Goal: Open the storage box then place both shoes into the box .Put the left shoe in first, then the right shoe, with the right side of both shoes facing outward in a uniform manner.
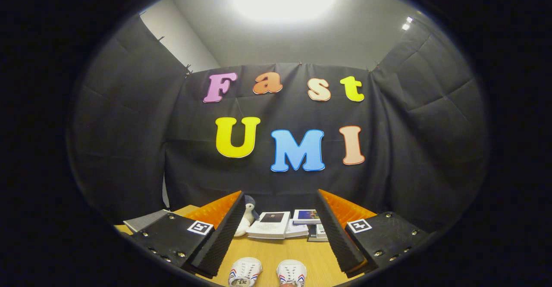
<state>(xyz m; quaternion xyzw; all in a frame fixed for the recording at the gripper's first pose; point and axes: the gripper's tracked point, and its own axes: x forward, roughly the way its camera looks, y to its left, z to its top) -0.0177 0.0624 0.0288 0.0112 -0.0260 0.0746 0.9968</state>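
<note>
Seen on the light wooden table (269, 252), two white canvas shoes with striped sides (244, 272) side by side, toes pointing toward the booth wall, lying between the fingers of the wide-spread, empty gripper (280, 231).

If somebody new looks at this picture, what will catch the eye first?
Probably the open tongs, their two fingers spread wide over the wooden table with nothing between them. Next, the toes of two white shoes side by side near the finger bases. Beyond the fingertips lie books, with a small plush toy beside them.
</note>
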